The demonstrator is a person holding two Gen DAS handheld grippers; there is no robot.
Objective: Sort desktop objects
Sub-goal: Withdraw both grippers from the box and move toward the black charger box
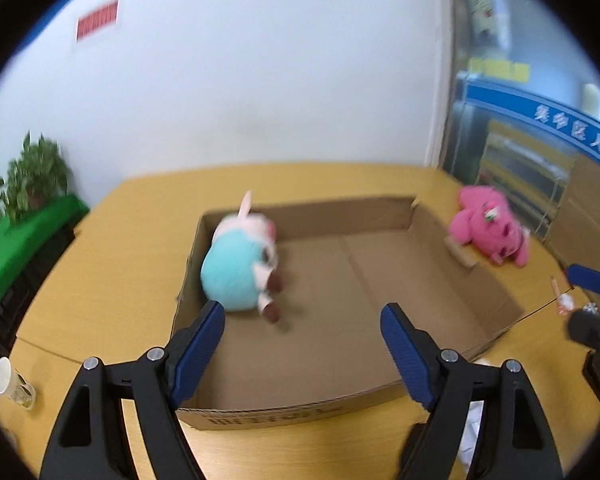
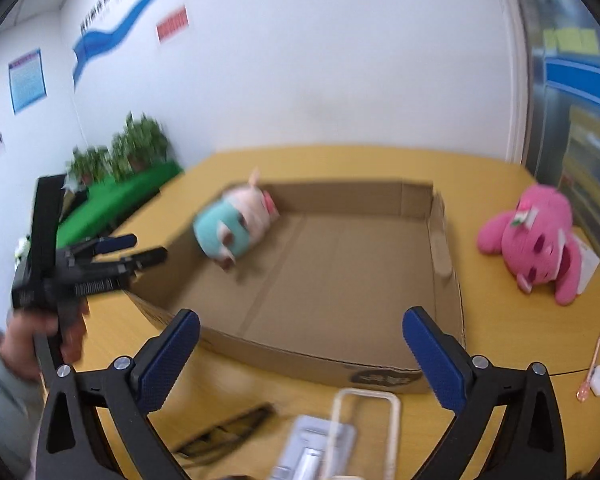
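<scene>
A teal and pink plush toy (image 1: 240, 268) (image 2: 234, 226) lies inside the shallow cardboard box (image 1: 384, 212) (image 2: 340, 192), against its left wall. A bright pink plush toy (image 1: 490, 226) (image 2: 536, 236) lies on the yellow table to the right of the box. My left gripper (image 1: 302, 328) (image 2: 144, 250) hovers open over the box's near half with nothing between its fingers. My right gripper (image 2: 300, 340) is open above the box's near edge, also holding nothing; one of its blue pads (image 1: 590, 278) shows at the right edge of the left wrist view.
Dark glasses (image 2: 228, 428), a white frame-like object (image 2: 364, 428) and a grey packet (image 2: 312, 448) lie on the table (image 1: 132, 240) near me. A small white case (image 2: 598, 378) and pink pen (image 2: 590, 368) lie right. A paper cup (image 1: 4, 374) stands at the left; plants (image 2: 136, 148) stand beyond.
</scene>
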